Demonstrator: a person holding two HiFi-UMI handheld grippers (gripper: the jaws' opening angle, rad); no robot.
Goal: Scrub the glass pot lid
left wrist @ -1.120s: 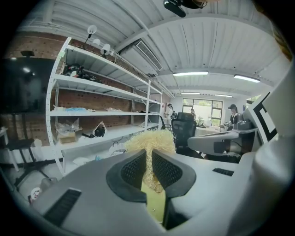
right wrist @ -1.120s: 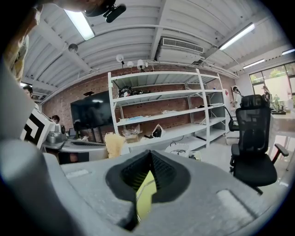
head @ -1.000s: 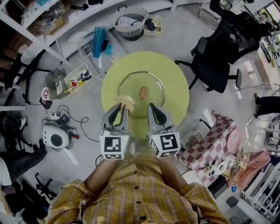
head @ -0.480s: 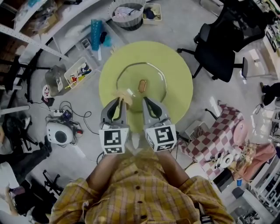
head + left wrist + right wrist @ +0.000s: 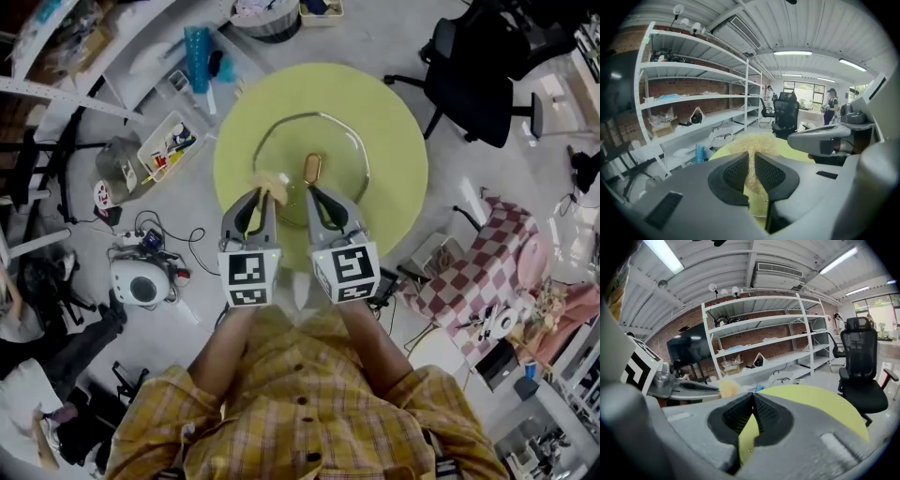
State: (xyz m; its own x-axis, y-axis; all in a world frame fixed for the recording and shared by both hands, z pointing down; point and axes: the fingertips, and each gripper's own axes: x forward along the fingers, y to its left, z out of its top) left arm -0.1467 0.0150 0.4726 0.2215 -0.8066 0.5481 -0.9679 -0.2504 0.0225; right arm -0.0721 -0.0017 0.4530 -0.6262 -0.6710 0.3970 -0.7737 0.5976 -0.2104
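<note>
Flat, even light in the head view, no hard shadow on the counter (image 5: 398,122). Both gripper views curl into black fisheye corners. Ceiling tubes (image 5: 794,53) burn white high above the fingers (image 5: 771,174), windows (image 5: 806,89) flare beyond them, and the fingers themselves sit soft, out of focus.

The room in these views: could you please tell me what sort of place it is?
Probably a workshop or lab-style workspace: open metal shelving, an office chair, and cables strewn over the floor.
</note>
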